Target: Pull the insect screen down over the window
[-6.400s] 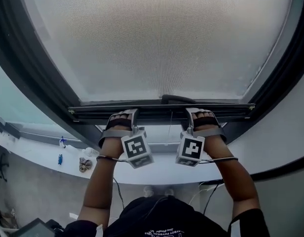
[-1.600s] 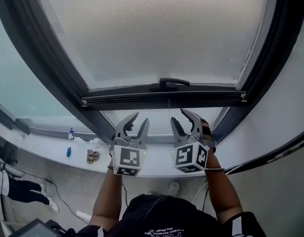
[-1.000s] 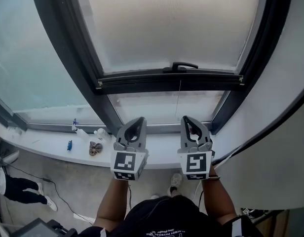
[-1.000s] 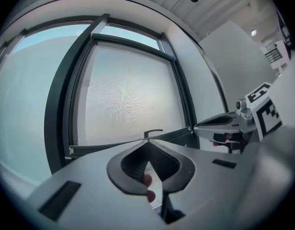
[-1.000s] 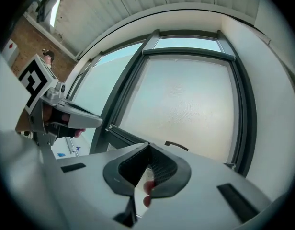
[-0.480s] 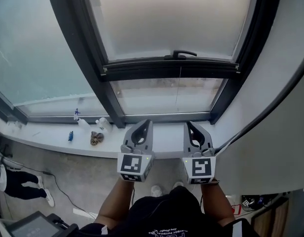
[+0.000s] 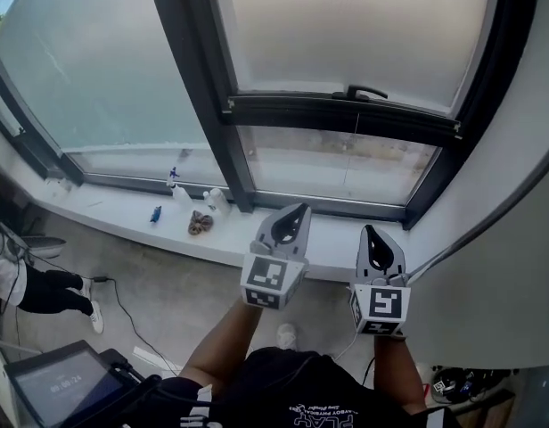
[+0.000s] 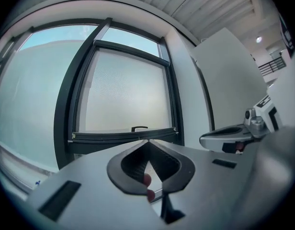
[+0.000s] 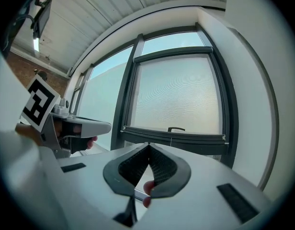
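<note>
The insect screen point(image 7: 346, 25) is a pale mesh over the upper window. Its dark bottom bar point(image 7: 337, 114) carries a small handle point(image 7: 367, 91), and a strip of bare glass point(image 7: 337, 163) shows below it. Both grippers hang in the air well short of the window, above the sill. My left gripper point(image 7: 300, 209) is shut with nothing in it, and so is my right gripper point(image 7: 370, 231). The left gripper view shows the closed jaws point(image 8: 147, 141) pointing level at the bar point(image 8: 123, 137). The right gripper view shows its jaws point(image 9: 148, 144) aimed at the handle point(image 9: 176, 129).
The white sill point(image 7: 123, 217) holds two small bottles point(image 7: 217, 201), a blue item point(image 7: 156, 214) and a brown clump point(image 7: 200, 224). A person's legs point(image 7: 43, 292) lie at the left on the floor, beside a tablet point(image 7: 61, 386). A white wall point(image 7: 524, 239) closes the right.
Both grippers have let go of the bottom bar, shut their jaws and drawn back from the window and lower. The view has swung left. The screen bar stays where it was.
</note>
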